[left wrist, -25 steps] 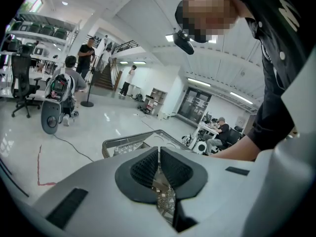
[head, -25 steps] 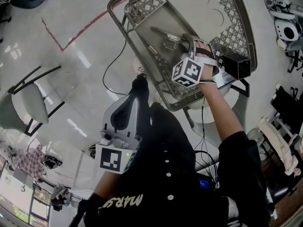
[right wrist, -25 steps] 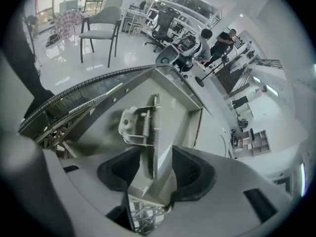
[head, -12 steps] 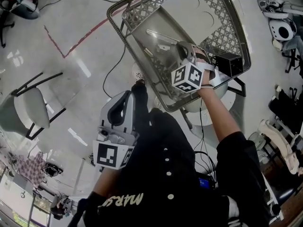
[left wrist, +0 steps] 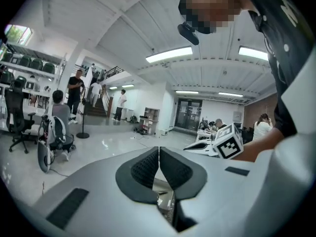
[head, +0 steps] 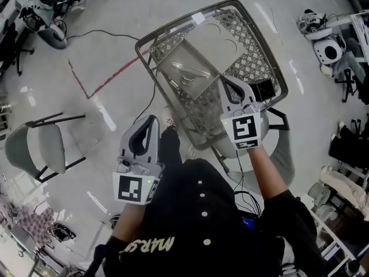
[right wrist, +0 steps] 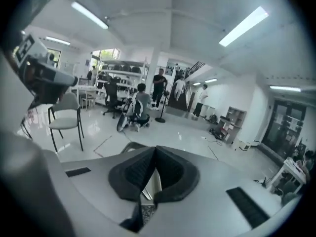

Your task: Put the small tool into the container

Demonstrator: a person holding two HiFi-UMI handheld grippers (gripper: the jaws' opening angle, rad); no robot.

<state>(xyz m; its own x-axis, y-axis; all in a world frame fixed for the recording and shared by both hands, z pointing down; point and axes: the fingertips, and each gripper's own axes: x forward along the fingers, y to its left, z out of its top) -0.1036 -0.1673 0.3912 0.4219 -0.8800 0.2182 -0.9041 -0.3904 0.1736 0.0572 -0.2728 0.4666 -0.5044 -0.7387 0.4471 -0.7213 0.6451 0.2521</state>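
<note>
A grey tray (head: 202, 97) lies on a metal mesh table (head: 256, 53). A slim silvery tool (head: 192, 69) rests in the tray's far part, and a smaller metal piece (head: 183, 81) lies beside it. My right gripper (head: 223, 81) hovers over the tray's right side, apart from the tool, with its jaws shut on nothing (right wrist: 155, 149). My left gripper (head: 150, 121) hangs off the table's near left edge, also shut and empty (left wrist: 159, 149). The right gripper's marker cube (left wrist: 228, 141) shows in the left gripper view.
A black box (head: 264, 88) sits at the table's right edge, close to my right gripper. A chair (head: 34, 149) stands on the floor to the left. A red tape line (head: 109, 77) and a black cable (head: 147, 105) cross the floor. People stand and sit further off in the room.
My right gripper has pulled back from the tray's middle toward me and its jaws have closed. The tool now lies uncovered in the tray. The left gripper has shifted only slightly.
</note>
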